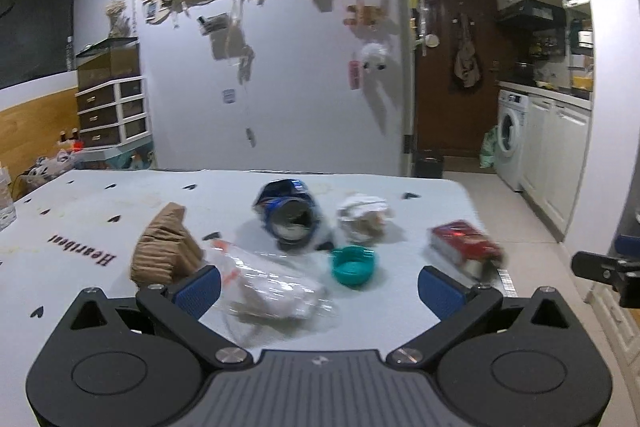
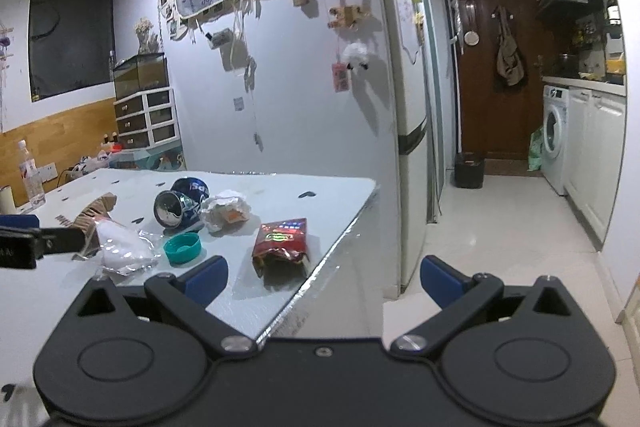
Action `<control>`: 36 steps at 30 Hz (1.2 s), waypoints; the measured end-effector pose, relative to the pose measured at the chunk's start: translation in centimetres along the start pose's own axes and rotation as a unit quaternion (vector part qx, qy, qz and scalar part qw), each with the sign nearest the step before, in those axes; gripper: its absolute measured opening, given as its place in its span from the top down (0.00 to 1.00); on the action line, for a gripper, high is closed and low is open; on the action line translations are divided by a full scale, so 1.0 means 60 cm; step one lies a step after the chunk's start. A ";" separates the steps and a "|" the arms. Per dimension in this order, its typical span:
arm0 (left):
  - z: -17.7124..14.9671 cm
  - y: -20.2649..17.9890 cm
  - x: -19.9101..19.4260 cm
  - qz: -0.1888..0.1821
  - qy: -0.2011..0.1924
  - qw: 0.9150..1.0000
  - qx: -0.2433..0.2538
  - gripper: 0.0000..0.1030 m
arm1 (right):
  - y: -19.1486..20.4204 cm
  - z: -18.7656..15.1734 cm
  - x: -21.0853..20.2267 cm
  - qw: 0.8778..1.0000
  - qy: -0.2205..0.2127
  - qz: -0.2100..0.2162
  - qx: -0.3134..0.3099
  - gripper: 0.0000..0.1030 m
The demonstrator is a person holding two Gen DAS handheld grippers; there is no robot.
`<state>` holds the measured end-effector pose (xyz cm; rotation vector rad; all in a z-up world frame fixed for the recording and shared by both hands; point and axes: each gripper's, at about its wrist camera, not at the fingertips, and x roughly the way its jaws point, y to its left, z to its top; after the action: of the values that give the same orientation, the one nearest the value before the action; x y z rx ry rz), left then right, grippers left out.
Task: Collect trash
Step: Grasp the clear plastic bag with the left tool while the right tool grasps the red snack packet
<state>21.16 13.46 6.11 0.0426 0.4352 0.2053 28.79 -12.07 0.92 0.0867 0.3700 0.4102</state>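
— Trash first: where does it sit?

— All of it lies on the white table (image 1: pixel 80 227), bunched toward the right end. Nearest the left gripper (image 1: pixel 318 281) is a crumpled clear plastic wrapper (image 1: pixel 272 287), with a teal cap (image 1: pixel 354 265) just to its right. A brown paper piece (image 1: pixel 164 247) is at the left. Farther back lie a crushed blue can (image 1: pixel 288 215) on its side and a crumpled paper ball (image 1: pixel 364 217). A red snack packet (image 1: pixel 464 241) sits near the table's right edge.

— And the tongs?

— Both spread wide and empty. The left one hangs low over the near part of the table, its fingers either side of the wrapper but, as far as I can tell, not touching it. The right gripper (image 2: pixel 322 277) hovers off the table's right corner, with the snack packet just ahead and to its left.

— So how far along is it?

— Hardly begun, I'd say. Six pieces are on the table, nothing is held, and no bag is visible. A dark bin (image 2: pixel 469 171) stands on the floor far down the hallway; whether that's the target I can't tell.
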 end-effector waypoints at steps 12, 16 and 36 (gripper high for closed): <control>-0.007 0.115 0.137 -0.046 0.007 0.996 -0.075 0.00 | 0.028 -0.004 0.142 1.000 0.016 0.009 -0.001 0.00; -0.019 0.117 0.146 -0.096 0.022 0.991 -0.094 0.01 | 0.033 0.001 0.170 1.000 0.012 0.015 -0.001 0.00; -0.039 0.117 0.165 -0.188 0.032 0.962 -0.195 0.31 | 0.061 -0.006 0.249 0.999 0.025 0.016 -0.027 0.02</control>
<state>27.65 22.37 0.46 -0.4320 0.4521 -0.0846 40.00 -2.68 -3.84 0.0297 0.4062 0.4547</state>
